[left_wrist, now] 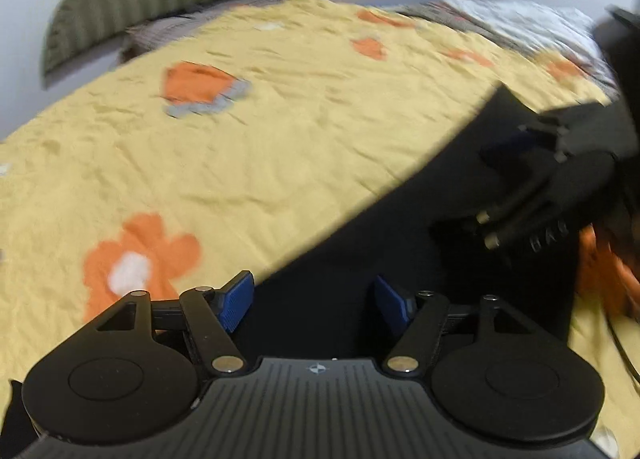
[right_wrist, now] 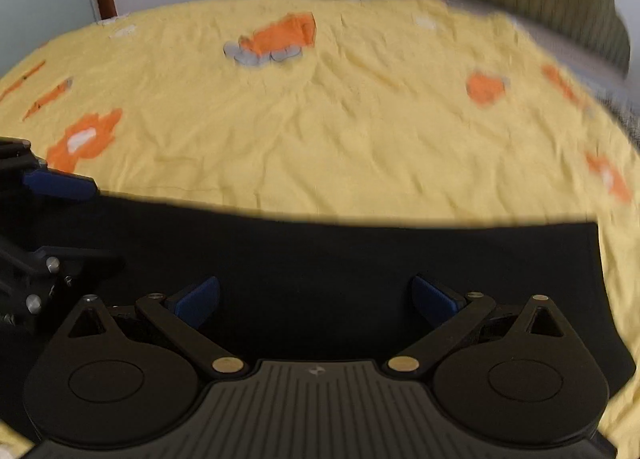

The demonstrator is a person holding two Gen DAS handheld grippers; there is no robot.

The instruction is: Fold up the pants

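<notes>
Both claws, left claw (left_wrist: pixel 314 301) and right claw (right_wrist: pixel 316 299), hang spread apart over the black pants (right_wrist: pixel 320 255) on the bed (right_wrist: pixel 320 131); next, probably, pinching an edge to fold.

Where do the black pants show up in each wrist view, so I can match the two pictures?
Left wrist view: the black pants run from bottom centre up to the right, under the open left gripper.
Right wrist view: the black pants form a wide band across the lower half, beneath the open right gripper.
Shared landmark: the orange patch with grey trim on the yellow bedspread.
</notes>
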